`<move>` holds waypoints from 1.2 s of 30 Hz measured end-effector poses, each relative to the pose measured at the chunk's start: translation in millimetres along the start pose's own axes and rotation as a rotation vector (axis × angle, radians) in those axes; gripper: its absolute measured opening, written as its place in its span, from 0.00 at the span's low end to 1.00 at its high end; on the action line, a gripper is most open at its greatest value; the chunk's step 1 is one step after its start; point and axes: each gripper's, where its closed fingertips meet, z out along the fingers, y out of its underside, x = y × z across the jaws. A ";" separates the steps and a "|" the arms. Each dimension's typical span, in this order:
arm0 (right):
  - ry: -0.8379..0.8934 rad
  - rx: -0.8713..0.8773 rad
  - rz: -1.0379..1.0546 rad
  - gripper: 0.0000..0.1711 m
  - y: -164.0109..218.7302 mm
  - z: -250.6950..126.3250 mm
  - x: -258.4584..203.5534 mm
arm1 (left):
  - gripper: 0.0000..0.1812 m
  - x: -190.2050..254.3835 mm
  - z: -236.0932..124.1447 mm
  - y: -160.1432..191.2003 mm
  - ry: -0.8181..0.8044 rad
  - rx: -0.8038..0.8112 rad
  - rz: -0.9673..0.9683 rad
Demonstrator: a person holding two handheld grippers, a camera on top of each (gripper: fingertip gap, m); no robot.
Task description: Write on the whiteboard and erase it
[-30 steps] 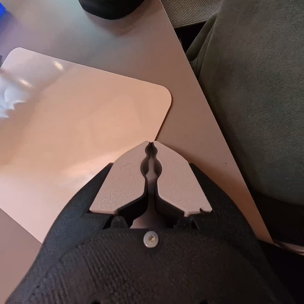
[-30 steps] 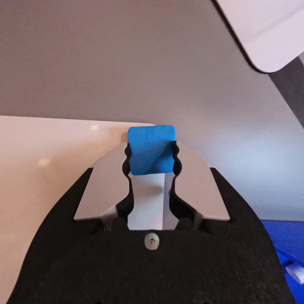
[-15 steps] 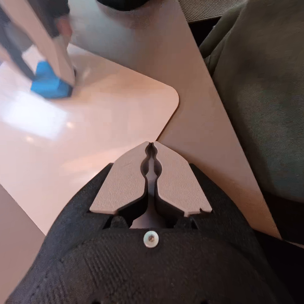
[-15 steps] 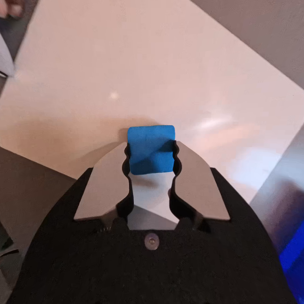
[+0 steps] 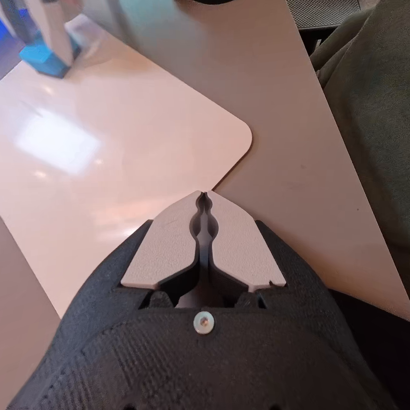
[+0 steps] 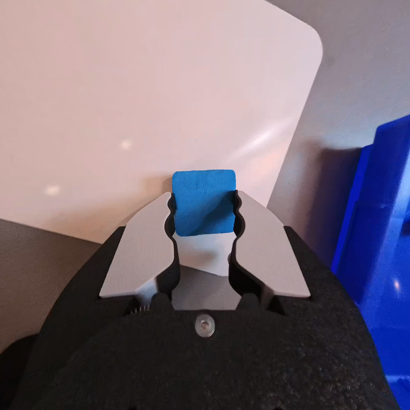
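Observation:
A blank white whiteboard (image 5: pixel 111 155) lies flat on the grey table; it also fills the right wrist view (image 6: pixel 133 99). No writing shows on it. My right gripper (image 6: pixel 203 195) is shut on a blue eraser block (image 6: pixel 203 205) near the board's edge. In the left wrist view the eraser (image 5: pixel 42 60) is blurred at the board's far left corner, under the right gripper's fingers (image 5: pixel 57 33). My left gripper (image 5: pixel 204 193) is shut and empty, its tips resting at the board's near edge close to the rounded corner.
A blue bin (image 6: pixel 381 221) stands just right of the board. The table edge (image 5: pixel 332 133) runs diagonally at right, with a person's green-clad body (image 5: pixel 372 111) beyond it. A dark object (image 5: pixel 210 1) sits at the table's far end. The left gripper's tips are roughly 25 centimeters from the right gripper's.
The right gripper has swept the eraser across the board toward the corner beside the blue bin. The left gripper stays shut at the board's near edge.

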 end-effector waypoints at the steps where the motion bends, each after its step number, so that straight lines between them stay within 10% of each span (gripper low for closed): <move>1: 0.001 0.015 0.011 0.30 -12.0 7.3 9.5 | 0.00 -0.1 0.0 0.1 -0.003 0.000 -0.001; 8: -0.036 0.112 0.149 0.31 -67.6 42.9 54.3 | 0.00 -0.9 -1.6 1.9 -0.023 0.005 0.007; 30: 0.064 0.115 -0.059 0.31 -13.7 0.6 -35.4 | 0.00 -3.5 -5.2 4.2 -0.039 0.014 0.004; 36: 0.032 0.195 -0.110 0.31 -33.4 -1.6 -52.8 | 0.07 -29.0 -30.2 -20.9 -0.097 0.229 -0.121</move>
